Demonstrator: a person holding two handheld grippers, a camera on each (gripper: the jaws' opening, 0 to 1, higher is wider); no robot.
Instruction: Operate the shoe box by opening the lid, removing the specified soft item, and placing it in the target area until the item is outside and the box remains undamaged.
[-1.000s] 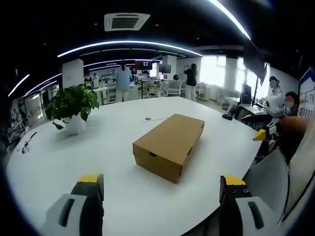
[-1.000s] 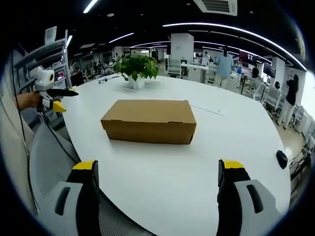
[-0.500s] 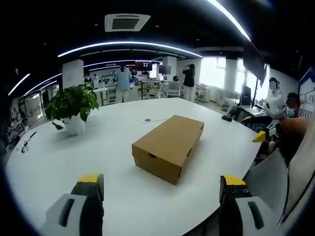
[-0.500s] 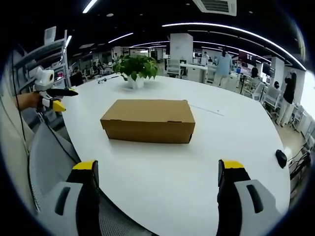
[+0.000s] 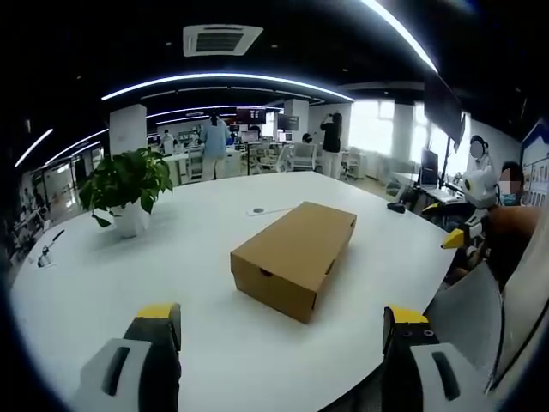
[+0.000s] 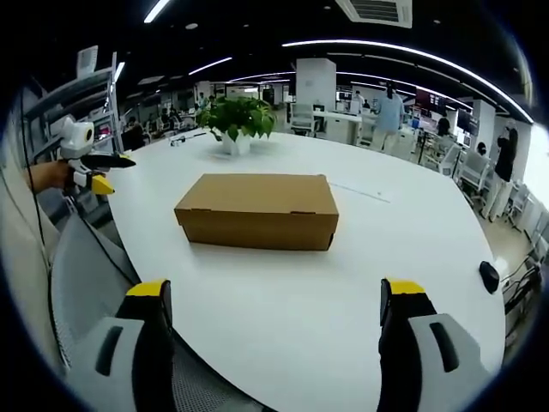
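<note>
Left hand-held gripper (image 5: 281,330) with yellow-tipped jaws spread wide apart, empty, held over the near edge of a large white round worktop (image 5: 197,240). Straight ahead between those jaws, well apart from them, a closed brown cardboard shoe box (image 5: 293,254) lying flat near the middle of the worktop, one short end turned toward the jaws, lid down. Right hand-held gripper (image 6: 273,322) likewise spread wide and empty, over another part of the worktop edge, with the same shoe box (image 6: 257,210) ahead and centred between the jaws, long side facing them, nothing touching it. In the left gripper view, the right hand-held gripper at the far right edge (image 5: 467,227), off the worktop; in the right gripper view, the left hand-held gripper at the far left edge (image 6: 96,172), also off the worktop. Beyond the box, a potted plant (image 5: 127,182) in a white pot standing on the worktop, well apart from the box. A small dark object (image 6: 489,276) near the worktop's rim on the right. Further off, an open office with people (image 5: 213,142) standing among desks.
</note>
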